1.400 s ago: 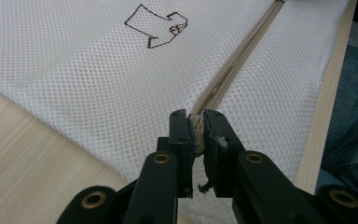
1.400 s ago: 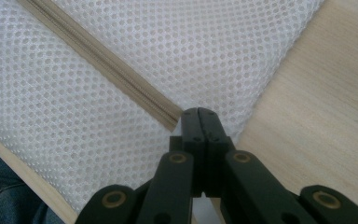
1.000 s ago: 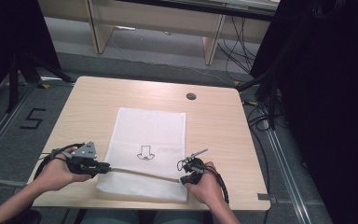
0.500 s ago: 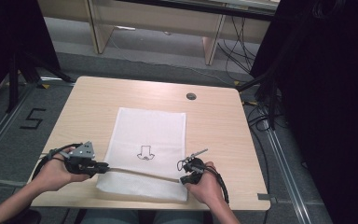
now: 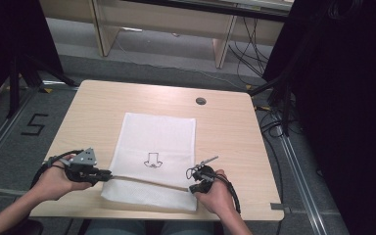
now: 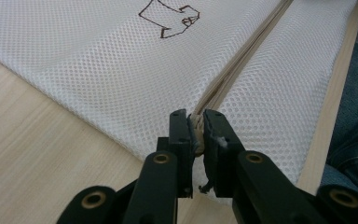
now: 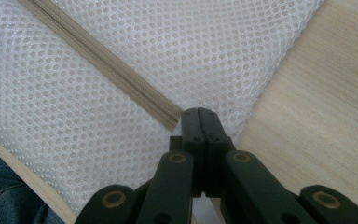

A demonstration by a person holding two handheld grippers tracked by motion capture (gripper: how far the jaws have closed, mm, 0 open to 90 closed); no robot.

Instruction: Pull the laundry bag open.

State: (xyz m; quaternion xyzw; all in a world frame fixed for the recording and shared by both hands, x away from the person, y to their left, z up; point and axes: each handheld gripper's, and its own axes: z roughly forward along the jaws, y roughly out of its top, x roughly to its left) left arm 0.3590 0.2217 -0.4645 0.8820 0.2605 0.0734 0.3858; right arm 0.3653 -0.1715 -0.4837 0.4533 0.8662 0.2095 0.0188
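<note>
A white mesh bag (image 5: 156,142) lies flat on the wooden table (image 5: 225,127), with a small dark drawing (image 5: 152,160) on it. A beige zipper (image 5: 142,180) runs across its near part. My left gripper (image 5: 106,174) is shut on the zipper's left end; in the left gripper view the jaws pinch the beige tape (image 6: 197,128) while the zipper (image 6: 242,56) stretches away taut. My right gripper (image 5: 192,187) is at the zipper's right end. Its jaws (image 7: 199,113) are pressed together right where the zipper (image 7: 107,65) stops; a white scrap shows between them lower down.
A round dark grommet (image 5: 200,101) sits in the table near its far edge. The person's jeans (image 6: 354,116) show just past the table's near edge. Bare wood (image 7: 317,116) lies to the bag's right and left.
</note>
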